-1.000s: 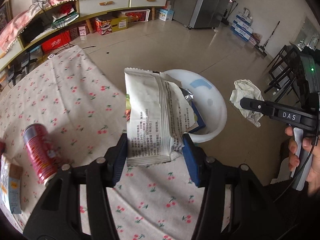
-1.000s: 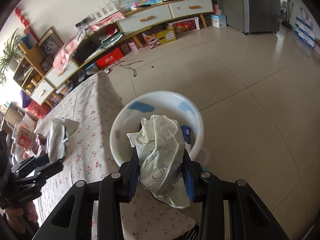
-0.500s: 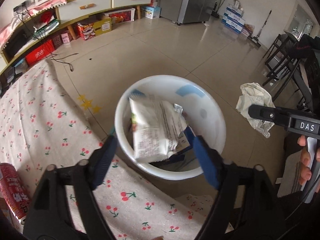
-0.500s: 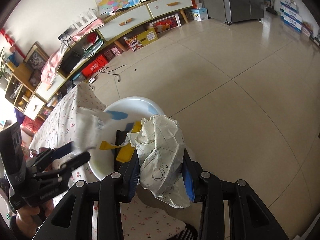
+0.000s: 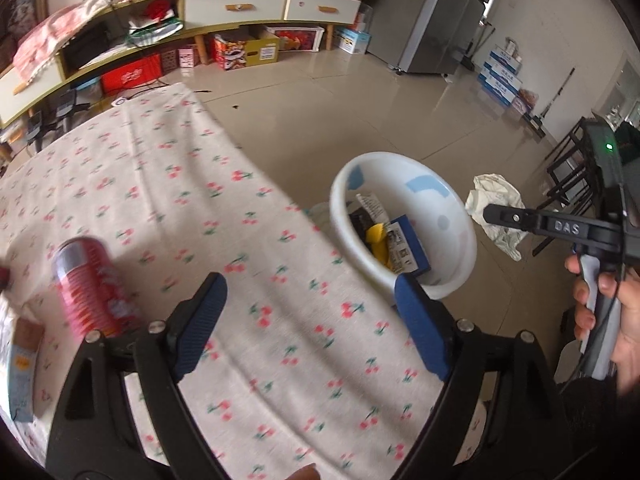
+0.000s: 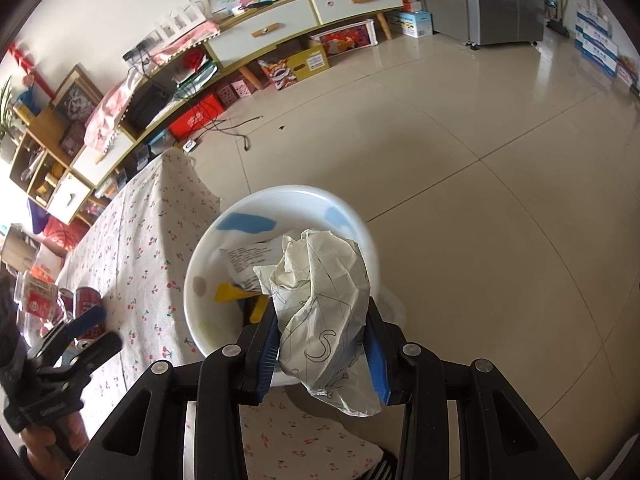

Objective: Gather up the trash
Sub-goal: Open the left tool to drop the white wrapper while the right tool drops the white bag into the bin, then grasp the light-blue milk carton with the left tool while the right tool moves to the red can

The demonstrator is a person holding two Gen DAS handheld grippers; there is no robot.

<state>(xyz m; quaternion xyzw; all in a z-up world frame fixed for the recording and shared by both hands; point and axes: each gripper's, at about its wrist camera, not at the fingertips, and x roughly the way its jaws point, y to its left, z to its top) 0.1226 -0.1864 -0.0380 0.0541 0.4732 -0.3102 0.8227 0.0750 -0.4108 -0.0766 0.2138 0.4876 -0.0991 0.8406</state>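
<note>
My left gripper (image 5: 310,312) is open and empty above the cherry-print tablecloth (image 5: 160,184), left of the white bin (image 5: 460,236). The bin holds a white snack wrapper (image 6: 250,258), a blue packet (image 5: 408,246) and yellow scraps (image 5: 378,240). My right gripper (image 6: 324,340) is shut on a crumpled sheet of paper (image 6: 324,300), held over the near rim of the bin (image 6: 200,308). The paper also shows in the left wrist view (image 5: 496,204). A red can (image 5: 90,286) stands on the cloth to the left.
A small carton (image 5: 22,364) lies at the table's left edge. Red cans (image 6: 86,300) and packets stand by the left gripper in the right wrist view. Tiled floor (image 6: 480,184) surrounds the bin; shelves and boxes line the far wall.
My left gripper opened and dropped the snack wrapper into the bin, then swung back left over the table. My right gripper moved the crumpled paper over the bin.
</note>
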